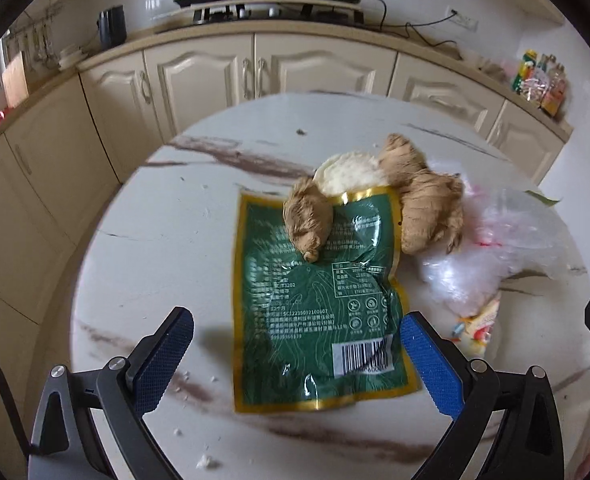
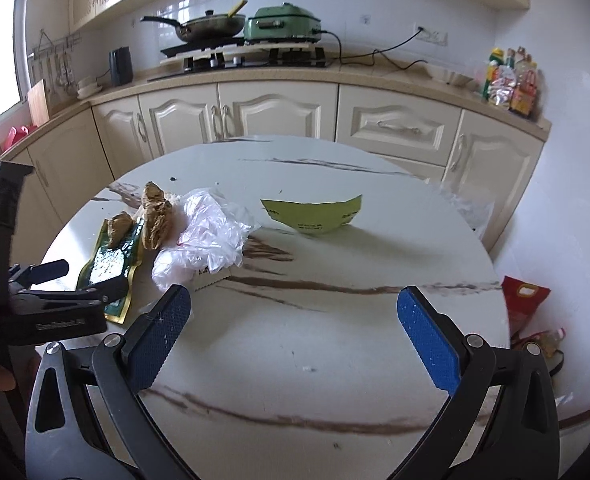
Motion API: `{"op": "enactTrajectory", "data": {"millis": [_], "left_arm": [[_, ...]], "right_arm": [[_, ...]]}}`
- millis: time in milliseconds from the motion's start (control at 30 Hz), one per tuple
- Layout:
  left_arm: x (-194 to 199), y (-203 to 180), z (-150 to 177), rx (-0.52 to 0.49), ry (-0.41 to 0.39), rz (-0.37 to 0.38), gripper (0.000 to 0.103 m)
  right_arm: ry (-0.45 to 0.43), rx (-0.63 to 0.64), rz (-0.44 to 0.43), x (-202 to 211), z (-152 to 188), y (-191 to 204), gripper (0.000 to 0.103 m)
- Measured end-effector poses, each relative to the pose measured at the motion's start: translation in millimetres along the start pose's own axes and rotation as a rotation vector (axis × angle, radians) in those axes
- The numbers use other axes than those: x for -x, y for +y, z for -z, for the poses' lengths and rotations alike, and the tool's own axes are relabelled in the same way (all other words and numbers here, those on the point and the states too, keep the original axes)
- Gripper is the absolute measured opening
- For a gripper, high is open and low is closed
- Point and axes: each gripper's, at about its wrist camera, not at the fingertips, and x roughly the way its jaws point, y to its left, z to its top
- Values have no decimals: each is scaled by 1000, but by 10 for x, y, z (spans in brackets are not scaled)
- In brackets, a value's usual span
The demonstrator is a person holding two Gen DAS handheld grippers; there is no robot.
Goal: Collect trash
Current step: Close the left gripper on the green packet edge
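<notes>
Left wrist view: the left gripper (image 1: 297, 330) hangs wide open with nothing between its blue pads, low in the frame and straddling the near end of the green foil wrapper (image 1: 315, 300), which lies flat at centre on the round marble desk (image 1: 143, 248). That placement suggests the wrapper is the next pickup. Two ginger roots (image 1: 423, 196) weigh down its far edge, beside a pale round piece I cannot identify and a crumpled clear plastic bag (image 1: 503, 240) at right.

Right wrist view: the right gripper (image 2: 295, 308) is likewise spread wide and empty, hovering over bare desk at lower centre. A yellow-green paper scrap (image 2: 315, 214) stands curled at mid-frame; the wrapper and bag sit at left, where the left gripper reaches in.
</notes>
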Motion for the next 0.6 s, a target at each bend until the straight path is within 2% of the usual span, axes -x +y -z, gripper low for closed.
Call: {"op": "enactTrajectory", "data": {"millis": [167, 233, 333, 400, 467, 600], "left_arm": [[-78, -47, -38, -70, -16, -12, 102], [-74, -45, -43, -70, -18, 3, 100], [-41, -90, -28, -109, -31, -8, 79], [-54, -103, 6, -120, -32, 2, 76], [-34, -107, 44, -120, -38, 7, 64], [48, -74, 174, -129, -47, 31, 56]], "right_arm": [[9, 11, -15, -124, -35, 27, 103], [7, 10, -17, -138, -48, 40, 103], [7, 11, -22, -140, -57, 60, 103], [7, 13, -23, -134, -52, 69, 103], [7, 10, -25, -134, -51, 69, 103], [26, 6, -40, -142, -5, 102, 103]]}}
